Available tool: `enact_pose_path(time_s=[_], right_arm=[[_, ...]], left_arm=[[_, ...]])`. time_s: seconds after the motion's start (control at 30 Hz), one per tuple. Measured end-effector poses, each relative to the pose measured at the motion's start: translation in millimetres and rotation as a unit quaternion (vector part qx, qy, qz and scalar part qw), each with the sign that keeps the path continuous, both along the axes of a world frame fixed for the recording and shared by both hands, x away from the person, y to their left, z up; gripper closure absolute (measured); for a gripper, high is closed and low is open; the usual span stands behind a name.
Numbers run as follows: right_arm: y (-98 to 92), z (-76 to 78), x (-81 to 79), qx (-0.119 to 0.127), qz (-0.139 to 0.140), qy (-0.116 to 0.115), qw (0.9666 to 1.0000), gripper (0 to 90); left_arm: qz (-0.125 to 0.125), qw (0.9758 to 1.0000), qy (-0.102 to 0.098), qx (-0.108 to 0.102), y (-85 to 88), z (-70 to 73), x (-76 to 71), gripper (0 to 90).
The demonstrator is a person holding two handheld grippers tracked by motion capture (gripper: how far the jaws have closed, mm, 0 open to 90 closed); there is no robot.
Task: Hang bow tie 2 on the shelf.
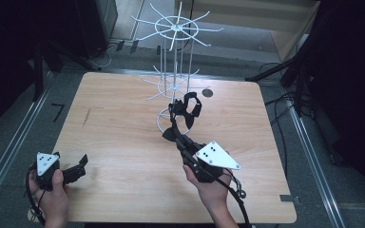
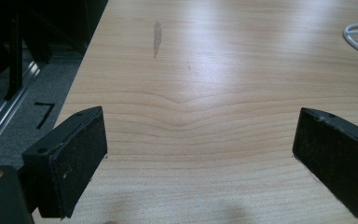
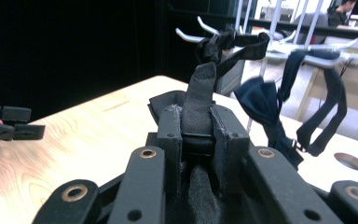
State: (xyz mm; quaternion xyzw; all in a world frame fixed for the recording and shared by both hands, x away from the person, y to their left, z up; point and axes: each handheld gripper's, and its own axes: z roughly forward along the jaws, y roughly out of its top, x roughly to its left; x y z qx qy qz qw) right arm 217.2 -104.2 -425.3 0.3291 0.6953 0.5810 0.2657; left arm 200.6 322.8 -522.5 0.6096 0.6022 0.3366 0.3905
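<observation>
The right tongs are clamped on a black fabric strap, its loop ahead on the white wire rack; seemingly hanging or unhooking is unfinished. The left tongs gape empty over the pale wooden desk.

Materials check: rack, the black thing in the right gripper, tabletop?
Rack: looks like white coated metal wire, thin glossy prongs. Bow tie clamped in the right gripper: soft matte black fabric with a fuzzy edge. Table: pale wood grain, probably laminate, given its smooth sheen.
</observation>
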Motion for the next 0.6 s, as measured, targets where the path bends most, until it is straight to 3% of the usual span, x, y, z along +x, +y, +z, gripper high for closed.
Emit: enact_pose_path(time_s=[0.17, 0.6], right_arm=[[0.8, -2.2, 1.5, 0.0, -0.002, -0.002, 1.0, 76.2], [-7.0, 15.9, -12.6, 0.02, -0.012, -0.044, 0.9987, 76.2]], left_arm=[[0.0, 1.0, 0.001, 0.0, 0.0, 0.1, 0.1, 3.7], [0.0, 1.0, 0.003, 0.001, -0.4, 0.2, 0.0, 3.7]])
